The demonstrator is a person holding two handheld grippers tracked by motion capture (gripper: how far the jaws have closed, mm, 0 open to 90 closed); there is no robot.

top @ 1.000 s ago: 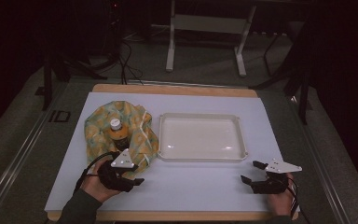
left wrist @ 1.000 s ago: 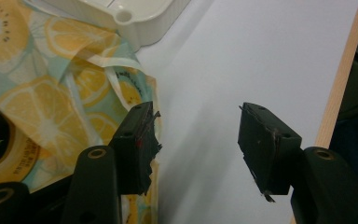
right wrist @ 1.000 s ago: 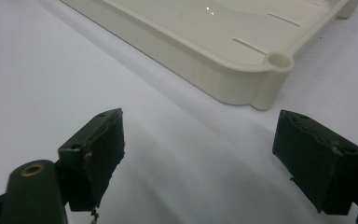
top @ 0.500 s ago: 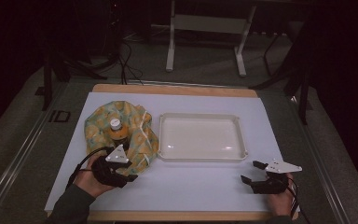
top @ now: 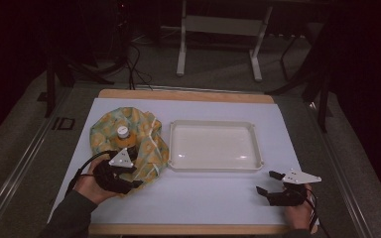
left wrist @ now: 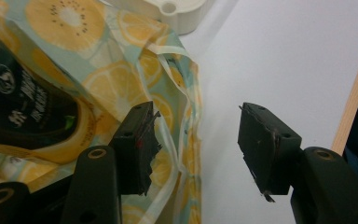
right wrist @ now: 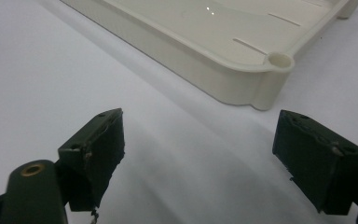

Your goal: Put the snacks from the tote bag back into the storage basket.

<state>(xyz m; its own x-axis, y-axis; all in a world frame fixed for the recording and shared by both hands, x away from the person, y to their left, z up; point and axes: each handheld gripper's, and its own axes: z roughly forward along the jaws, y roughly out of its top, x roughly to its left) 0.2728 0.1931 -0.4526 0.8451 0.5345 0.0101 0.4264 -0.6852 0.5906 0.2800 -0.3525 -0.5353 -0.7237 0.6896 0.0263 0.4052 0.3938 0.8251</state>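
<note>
Hovering at the near right edge of the lemon-print cloth bag (top: 129, 144), the left hand-held gripper (left wrist: 193, 140) has its jaws parted wide and holds nothing; one jaw lies over the fabric, the other over bare bench (top: 213, 193). The bag sits on the left of the bench, just left of the white tray (top: 213, 146). Inside it lies an orange bottle (top: 124, 139) with a white cap and a dark label. A pale drawstring (left wrist: 168, 116) runs between the jaws.

Risks, as judged:
- Closing here may catch only loose cloth or the cord, so the bag bunches or drags and the bottle rolls within it.
- A pull towards the tray could snag fabric on the tray's corner.
- The bottle's rounded body may slip if nipped through the cloth.

The right hand-held gripper (right wrist: 200, 154) rests at the near right of the bench, wide open and empty, just short of the tray's corner; it offers no support to the bag from there.
</note>
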